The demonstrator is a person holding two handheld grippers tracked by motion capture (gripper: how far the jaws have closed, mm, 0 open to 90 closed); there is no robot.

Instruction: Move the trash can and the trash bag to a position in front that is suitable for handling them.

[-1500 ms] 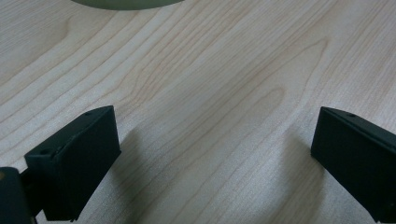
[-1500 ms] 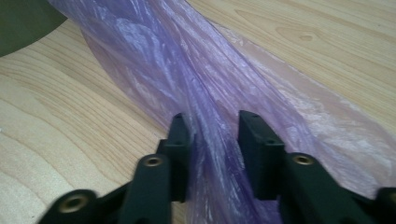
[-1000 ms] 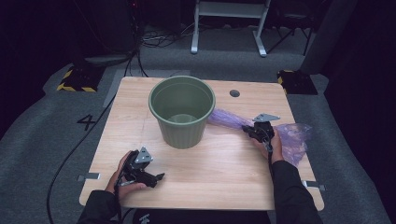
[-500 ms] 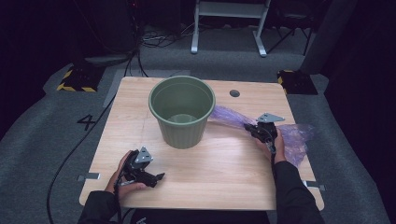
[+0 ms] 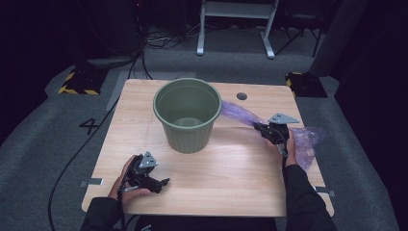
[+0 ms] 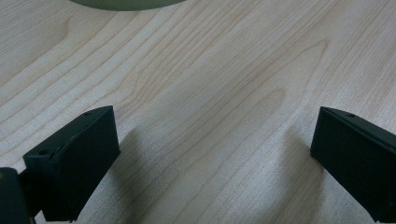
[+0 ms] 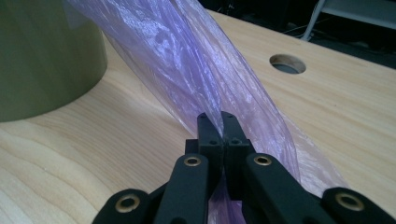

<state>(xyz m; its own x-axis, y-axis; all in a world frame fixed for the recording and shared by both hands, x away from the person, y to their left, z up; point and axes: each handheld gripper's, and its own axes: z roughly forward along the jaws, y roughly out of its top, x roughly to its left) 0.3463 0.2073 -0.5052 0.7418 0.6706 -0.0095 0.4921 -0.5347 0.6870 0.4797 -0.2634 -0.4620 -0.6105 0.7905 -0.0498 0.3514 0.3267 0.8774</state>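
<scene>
- Purple bag (image 5: 240,112): high view, it lies at the green bin's (image 5: 187,114) 3 o'clock on the desk (image 5: 231,183); right gripper (image 5: 263,131) slid slightly rightward, drawing it taut.
- Left gripper (image 6: 212,158) view: fingers wide apart, empty, idle.
- Right gripper view: fingers (image 7: 205,128) clamped on the bag, ready for lifting binward.
</scene>
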